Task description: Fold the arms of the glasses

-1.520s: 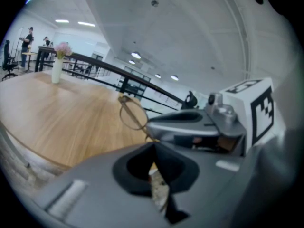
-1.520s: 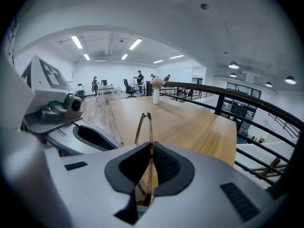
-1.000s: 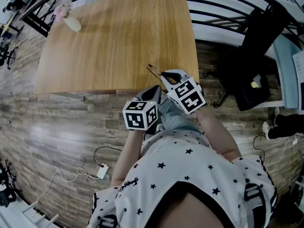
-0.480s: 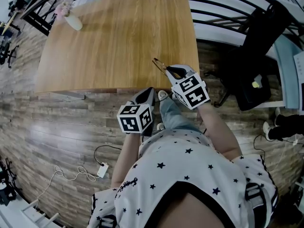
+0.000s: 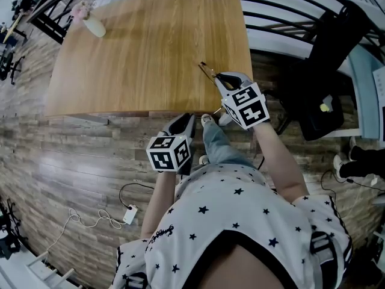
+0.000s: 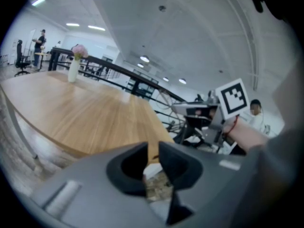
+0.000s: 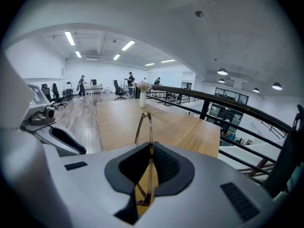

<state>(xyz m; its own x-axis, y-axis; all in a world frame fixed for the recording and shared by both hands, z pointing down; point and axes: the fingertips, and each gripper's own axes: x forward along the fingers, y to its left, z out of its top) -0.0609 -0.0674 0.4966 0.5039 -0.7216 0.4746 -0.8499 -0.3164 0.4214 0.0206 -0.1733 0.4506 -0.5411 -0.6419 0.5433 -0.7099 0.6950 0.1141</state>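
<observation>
The glasses (image 5: pixel 206 70) have a thin brown metal frame and stick out over the near right corner of the wooden table (image 5: pixel 150 41). My right gripper (image 5: pixel 218 77) is shut on them. In the right gripper view the glasses (image 7: pixel 144 122) stand edge-on, clamped between the pads of the right gripper (image 7: pixel 151 148). My left gripper (image 5: pixel 185 120) hangs below the table's near edge, apart from the glasses. In its own view the left gripper (image 6: pixel 153 151) shows a narrow gap; its jaws are opening with nothing between them.
A white vase with pink flowers (image 5: pixel 90 23) stands at the table's far left corner. Black railings (image 5: pixel 277 17) run along the right side. A black chair (image 5: pixel 319 71) sits to the right. A cable with a plug block (image 5: pixel 129 217) lies on the floor.
The right gripper has carried the glasses up and farther over the table's right corner. The left gripper has drawn back to the left, away from the right one.
</observation>
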